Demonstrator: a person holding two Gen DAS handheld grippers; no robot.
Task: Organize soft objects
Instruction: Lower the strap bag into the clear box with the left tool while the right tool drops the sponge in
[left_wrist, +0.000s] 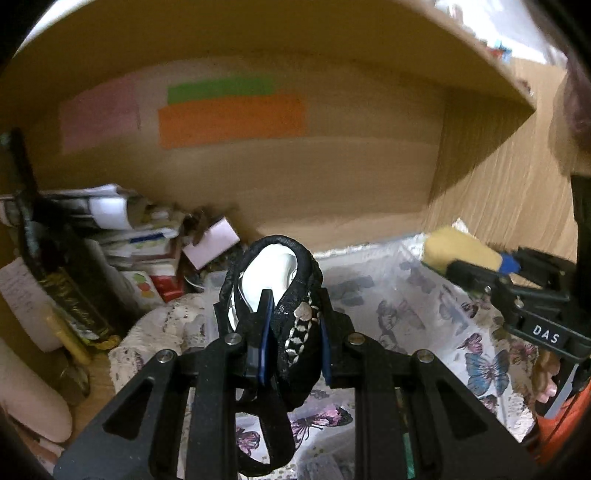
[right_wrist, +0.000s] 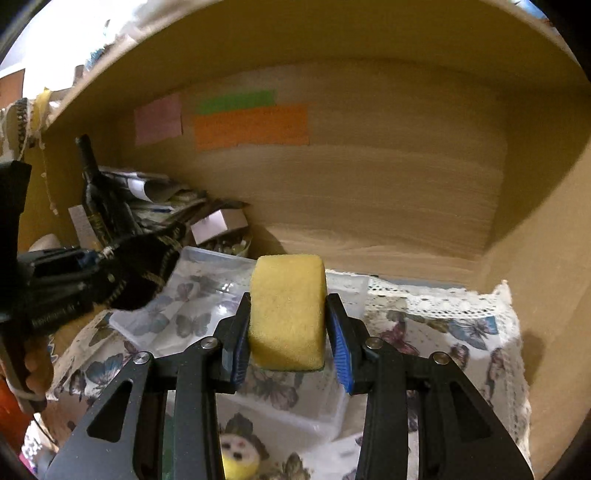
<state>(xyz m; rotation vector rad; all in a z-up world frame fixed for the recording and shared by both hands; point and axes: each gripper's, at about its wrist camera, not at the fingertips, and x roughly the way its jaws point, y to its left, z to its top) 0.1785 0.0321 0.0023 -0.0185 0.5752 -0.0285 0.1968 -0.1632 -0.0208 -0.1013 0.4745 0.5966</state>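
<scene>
My left gripper (left_wrist: 293, 328) is shut on a black embroidered pouch (left_wrist: 295, 332) with white lining, held above a clear plastic box (left_wrist: 369, 280) on a butterfly-print cloth (left_wrist: 484, 369). My right gripper (right_wrist: 288, 325) is shut on a yellow sponge (right_wrist: 288, 310), held above the same box (right_wrist: 207, 258). The right gripper and its sponge (left_wrist: 461, 251) show at the right of the left wrist view. The left gripper with the pouch (right_wrist: 144, 273) shows at the left of the right wrist view.
All this is inside a wooden shelf bay with pink, green and orange notes (left_wrist: 232, 118) on its back wall. A dark bottle (left_wrist: 55, 280), stacked papers (left_wrist: 122, 229) and a small white box (left_wrist: 210, 243) crowd the left. A yellow plush toy (right_wrist: 236, 458) lies below.
</scene>
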